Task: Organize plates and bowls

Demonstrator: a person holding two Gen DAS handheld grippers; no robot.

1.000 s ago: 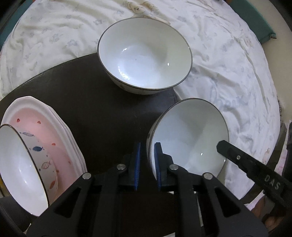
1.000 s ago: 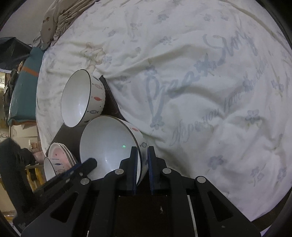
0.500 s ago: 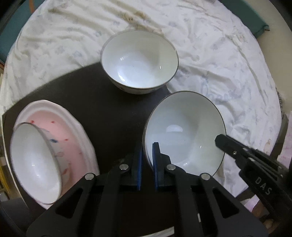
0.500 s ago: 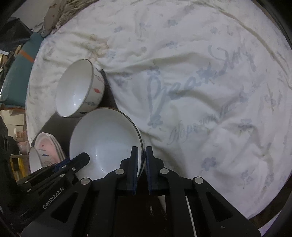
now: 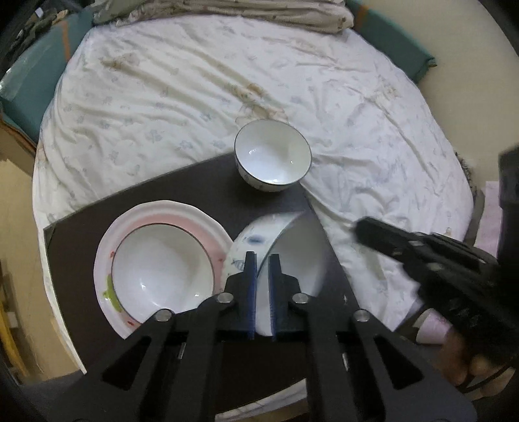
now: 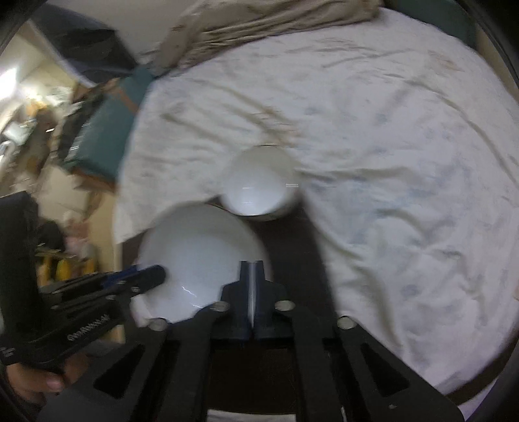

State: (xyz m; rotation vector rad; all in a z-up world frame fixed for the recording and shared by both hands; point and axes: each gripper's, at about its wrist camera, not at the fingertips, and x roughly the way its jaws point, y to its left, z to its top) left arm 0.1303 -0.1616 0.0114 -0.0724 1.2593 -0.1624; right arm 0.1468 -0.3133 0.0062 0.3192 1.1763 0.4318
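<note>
A white bowl with fish painted on its outside (image 5: 292,259) hangs tilted above the dark board (image 5: 162,191), gripped on opposite sides of its rim. My left gripper (image 5: 262,256) is shut on the near rim. My right gripper (image 6: 250,264) is shut on the other rim of the same bowl (image 6: 194,256). Each wrist view shows the other gripper: the right one (image 5: 363,227) and the left one (image 6: 155,276). A second bowl (image 5: 162,263) sits in the stack of pink plates (image 5: 201,220) at the left. A third bowl (image 5: 272,155) stands at the board's far edge.
The board lies on a bed covered with a white printed sheet (image 5: 194,97). A folded blanket (image 6: 259,26) lies at the far end, and a teal mattress edge (image 5: 29,84) shows at the left. A person's hand (image 6: 42,383) holds the left gripper.
Both grippers have risen together with the bowl held between them, lifting it off the board and tilting it. The plates and the far bowl now look smaller and lower.
</note>
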